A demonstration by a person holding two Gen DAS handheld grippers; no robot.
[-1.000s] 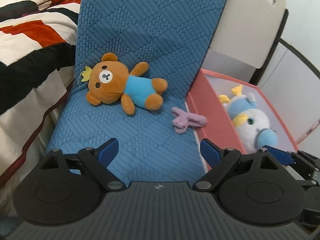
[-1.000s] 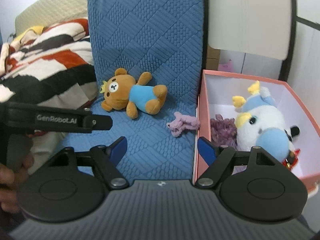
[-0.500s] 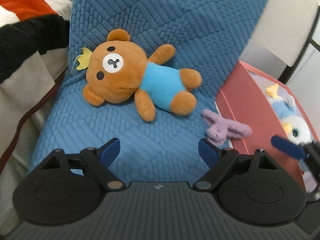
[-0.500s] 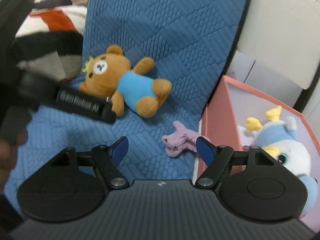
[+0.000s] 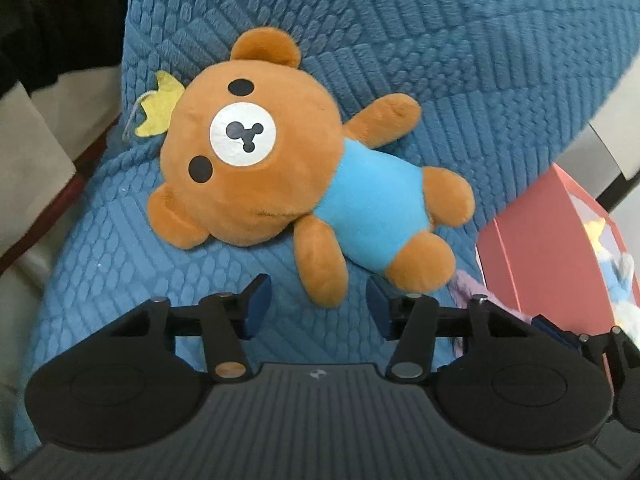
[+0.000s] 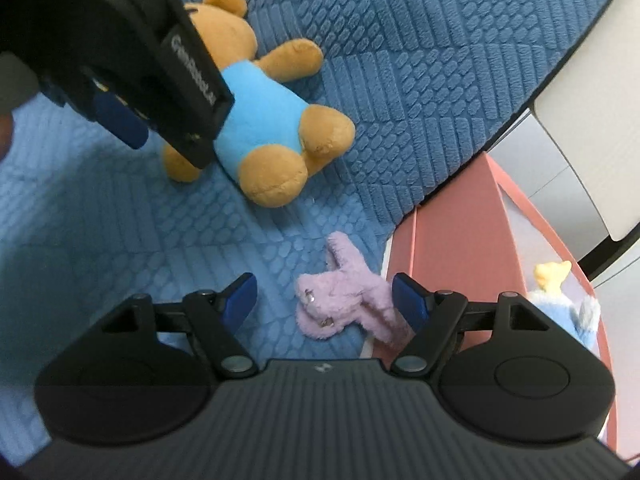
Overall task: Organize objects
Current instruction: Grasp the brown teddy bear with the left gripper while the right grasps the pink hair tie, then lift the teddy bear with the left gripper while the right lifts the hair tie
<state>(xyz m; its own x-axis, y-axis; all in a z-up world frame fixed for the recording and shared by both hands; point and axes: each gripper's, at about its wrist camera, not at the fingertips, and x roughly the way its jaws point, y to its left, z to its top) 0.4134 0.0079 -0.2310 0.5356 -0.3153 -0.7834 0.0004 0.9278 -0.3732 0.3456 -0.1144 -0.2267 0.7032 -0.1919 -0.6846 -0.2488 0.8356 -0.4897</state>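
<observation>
A brown plush bear (image 5: 280,176) in a blue shirt lies on its back on the blue quilted seat cover (image 5: 440,60). My left gripper (image 5: 316,308) is open just in front of it, its jaws either side of the bear's lower arm. The bear also shows in the right wrist view (image 6: 272,120), partly behind the left gripper body (image 6: 120,48). A small purple plush piece (image 6: 344,300) lies by the pink box (image 6: 452,256). My right gripper (image 6: 324,300) is open around it.
The pink box (image 5: 552,240) stands at the right edge of the seat and holds a blue and white plush (image 6: 568,308). A striped blanket (image 5: 36,60) lies at the left. A white panel (image 6: 592,92) stands behind the box.
Both grippers moved forward and down. The left has closed in on the bear, the right on the purple plush piece. Both stay open.
</observation>
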